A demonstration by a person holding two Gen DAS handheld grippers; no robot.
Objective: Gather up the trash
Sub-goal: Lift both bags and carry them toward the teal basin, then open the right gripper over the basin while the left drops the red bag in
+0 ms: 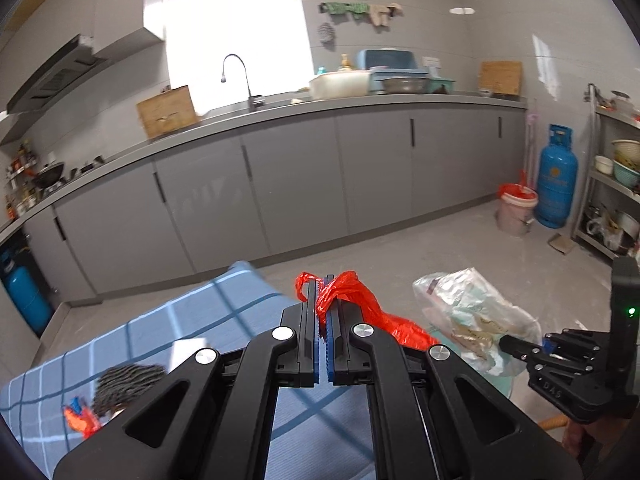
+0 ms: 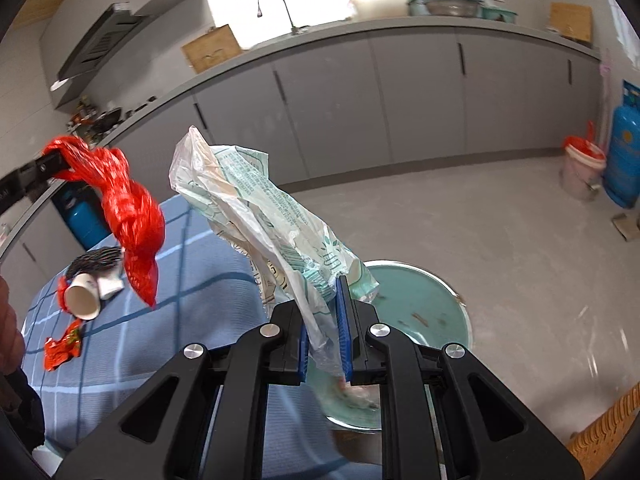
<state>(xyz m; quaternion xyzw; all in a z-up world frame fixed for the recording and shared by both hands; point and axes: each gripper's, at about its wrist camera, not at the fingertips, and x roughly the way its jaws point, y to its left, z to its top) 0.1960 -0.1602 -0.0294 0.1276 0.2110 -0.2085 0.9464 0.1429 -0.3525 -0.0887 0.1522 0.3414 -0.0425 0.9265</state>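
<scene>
Both pieces look light, limp and slippery: the left claw (image 1: 325, 304) pinches a crumpled red plastic bag (image 1: 360, 304) by its bunched neck, the right claw (image 2: 325, 330) a clear printed plastic wrapper (image 2: 260, 208) near its lower end.

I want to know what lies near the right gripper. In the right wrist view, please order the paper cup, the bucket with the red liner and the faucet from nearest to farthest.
From the right gripper:
1. Paper cup, lying on the blue cloth at the left.
2. Bucket with the red liner, on the floor at the far right.
3. Faucet, on the counter under the window.
</scene>
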